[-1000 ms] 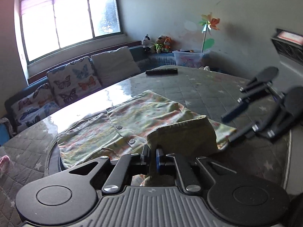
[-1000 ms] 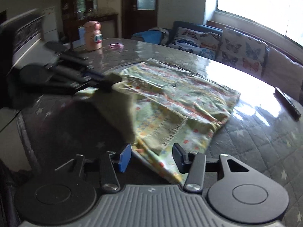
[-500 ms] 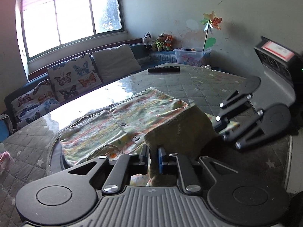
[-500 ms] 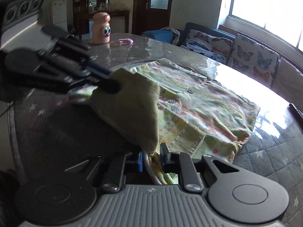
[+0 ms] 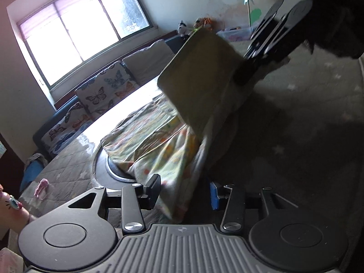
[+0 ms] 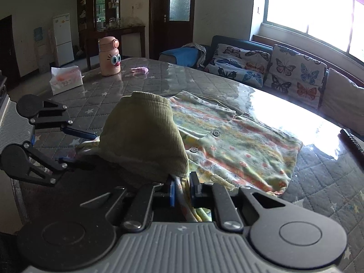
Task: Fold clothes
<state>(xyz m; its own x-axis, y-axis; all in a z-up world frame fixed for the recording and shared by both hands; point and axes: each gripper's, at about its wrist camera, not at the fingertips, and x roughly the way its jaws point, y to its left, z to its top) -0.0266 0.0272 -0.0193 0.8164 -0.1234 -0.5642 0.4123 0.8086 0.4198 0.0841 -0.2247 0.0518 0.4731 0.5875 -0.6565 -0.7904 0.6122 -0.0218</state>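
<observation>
My right fingers [image 6: 182,190] pinch the soft, limp printed garment [image 6: 238,145] at its near hem above the tabletop [image 6: 318,182], my left fingers [image 5: 185,191] stand wide around it; grip edges, since it sags.

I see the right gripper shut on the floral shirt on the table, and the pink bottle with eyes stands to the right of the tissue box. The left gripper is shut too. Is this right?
Not quite. The left gripper is open, as the left wrist view shows: its fingers stand apart with cloth between them. The rest holds: the right gripper is shut on the floral shirt, and the pink bottle stands right of the tissue box.
</observation>
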